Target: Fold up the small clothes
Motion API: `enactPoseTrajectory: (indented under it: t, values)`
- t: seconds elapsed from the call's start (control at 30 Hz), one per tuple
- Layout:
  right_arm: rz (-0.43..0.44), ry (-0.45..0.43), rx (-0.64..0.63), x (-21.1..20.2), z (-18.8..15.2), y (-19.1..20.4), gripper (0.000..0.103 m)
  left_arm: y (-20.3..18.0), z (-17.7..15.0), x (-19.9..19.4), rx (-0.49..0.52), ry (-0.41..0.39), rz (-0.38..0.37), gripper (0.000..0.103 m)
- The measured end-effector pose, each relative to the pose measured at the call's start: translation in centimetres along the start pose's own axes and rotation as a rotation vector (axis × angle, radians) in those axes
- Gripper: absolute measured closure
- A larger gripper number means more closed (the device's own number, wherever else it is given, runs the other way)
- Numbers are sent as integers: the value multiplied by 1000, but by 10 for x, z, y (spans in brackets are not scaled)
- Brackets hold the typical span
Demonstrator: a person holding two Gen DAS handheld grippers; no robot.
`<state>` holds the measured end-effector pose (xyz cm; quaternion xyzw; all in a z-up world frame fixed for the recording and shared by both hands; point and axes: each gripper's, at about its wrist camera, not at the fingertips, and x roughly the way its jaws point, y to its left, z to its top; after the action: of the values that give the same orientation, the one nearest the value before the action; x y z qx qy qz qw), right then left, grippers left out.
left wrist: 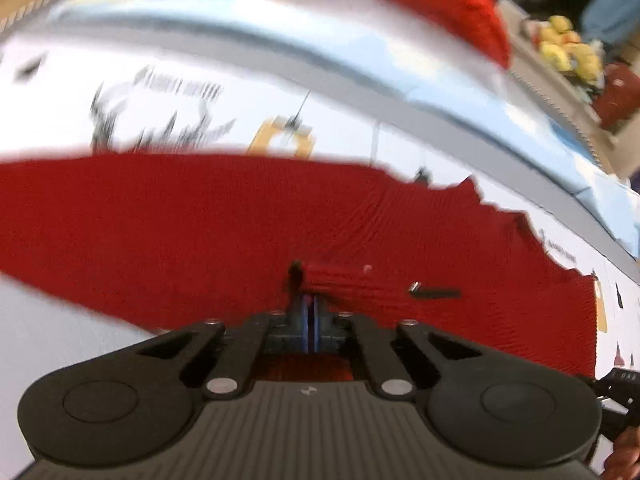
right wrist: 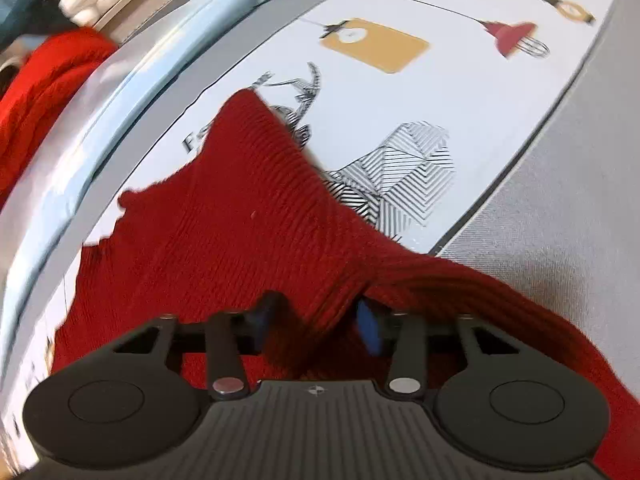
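A red knit garment (left wrist: 200,224) lies spread on a white printed tablecloth (left wrist: 260,92). In the left wrist view my left gripper (left wrist: 310,300) has its jaws together on a pinch of the knit, and wrinkles run out from the fingertips. A small dark object (left wrist: 434,292) lies on the cloth just to their right. In the right wrist view the same red knit garment (right wrist: 240,208) rises in a tented ridge. My right gripper (right wrist: 320,320) is shut on that ridge, with one blue pad (right wrist: 370,326) showing beside it. The other gripper's body shows at the left view's lower right edge.
A second red knit piece (left wrist: 440,0) lies at the far edge of the table, also seen as a red heap (right wrist: 40,92). Yellow and red items (left wrist: 568,48) crowd a shelf beyond. A grey border (right wrist: 560,200) runs along the tablecloth's right side.
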<state>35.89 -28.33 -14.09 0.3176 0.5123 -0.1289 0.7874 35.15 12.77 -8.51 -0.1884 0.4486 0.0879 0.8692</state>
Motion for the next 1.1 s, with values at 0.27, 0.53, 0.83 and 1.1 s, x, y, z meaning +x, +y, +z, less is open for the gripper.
enactPoseTrajectory:
  t: [0.27,0.53,0.83,1.1]
  values:
    - [227,-272,405,-32,-2,-36,91,-17,12,-54,74,-354,-129,102]
    - [-2,-69,273,-16,-28,-9,76,12,11,-17,-16,-104,4,97]
    - [114,-153,-62,-29,-33,48,66,3,-5,5,-9,7,-103,96]
    - [77,-49,-158,-7,-28,54,62,16,-13,32,-38,113,-32,96]
